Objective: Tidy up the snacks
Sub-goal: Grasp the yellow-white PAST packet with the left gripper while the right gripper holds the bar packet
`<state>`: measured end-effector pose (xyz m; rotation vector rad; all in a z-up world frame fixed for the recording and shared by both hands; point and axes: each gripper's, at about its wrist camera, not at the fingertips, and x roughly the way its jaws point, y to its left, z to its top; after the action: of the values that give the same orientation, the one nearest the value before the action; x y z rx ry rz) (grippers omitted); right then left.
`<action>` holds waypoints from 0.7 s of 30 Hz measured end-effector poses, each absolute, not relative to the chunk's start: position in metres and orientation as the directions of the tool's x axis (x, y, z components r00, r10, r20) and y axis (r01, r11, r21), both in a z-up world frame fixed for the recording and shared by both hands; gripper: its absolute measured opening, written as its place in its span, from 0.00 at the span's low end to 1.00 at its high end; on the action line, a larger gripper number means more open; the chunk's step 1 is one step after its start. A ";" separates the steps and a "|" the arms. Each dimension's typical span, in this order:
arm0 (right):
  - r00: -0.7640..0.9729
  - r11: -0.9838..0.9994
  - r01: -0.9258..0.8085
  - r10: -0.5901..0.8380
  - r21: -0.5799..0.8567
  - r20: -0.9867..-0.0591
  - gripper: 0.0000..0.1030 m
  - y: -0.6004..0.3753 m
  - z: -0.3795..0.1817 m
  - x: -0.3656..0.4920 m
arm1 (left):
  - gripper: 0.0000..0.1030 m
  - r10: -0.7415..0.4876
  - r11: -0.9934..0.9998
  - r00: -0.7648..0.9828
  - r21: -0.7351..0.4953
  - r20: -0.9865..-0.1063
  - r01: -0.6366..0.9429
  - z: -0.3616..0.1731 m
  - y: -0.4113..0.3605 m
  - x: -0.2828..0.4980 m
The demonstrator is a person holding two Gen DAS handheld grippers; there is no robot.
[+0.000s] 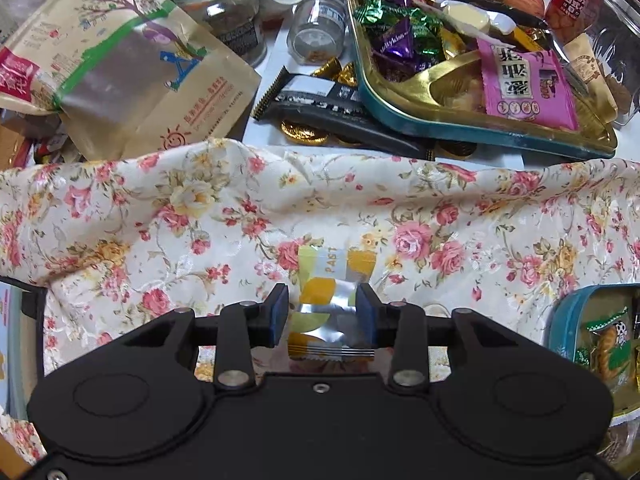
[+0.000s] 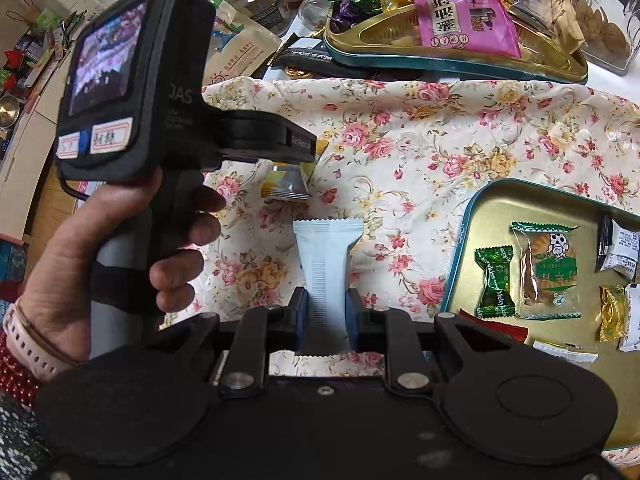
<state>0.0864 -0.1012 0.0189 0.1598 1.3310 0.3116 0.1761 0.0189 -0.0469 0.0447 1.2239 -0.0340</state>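
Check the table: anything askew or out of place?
Yes. The big gold tin sits tilted, propped on a black packet and gold coins. A glass jar lies on its side. The floral cloth is rumpled along its far edge.

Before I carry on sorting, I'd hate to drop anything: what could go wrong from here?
The left gripper pinches the yellow wrapped snack by its slippery foil, so it may slide out. The right gripper clamps the white packet near one end; it could swing. Both sit close together over the floral cloth and might collide.

Both tongs [image 1: 322, 312] [image 2: 325, 316] point steeply down, seemingly clamped; left hand [image 2: 120, 264] grips its handle.
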 end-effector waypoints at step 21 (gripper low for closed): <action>0.195 0.948 -0.157 0.305 0.277 -0.932 0.21 -0.092 0.015 0.086 | 0.51 0.000 1.000 0.306 0.007 -0.952 0.022 -0.064 0.018 0.180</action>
<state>0.0864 -0.0917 0.0152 0.1300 1.3371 0.3252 0.1796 0.0176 -0.0645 0.0199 1.2600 -0.0145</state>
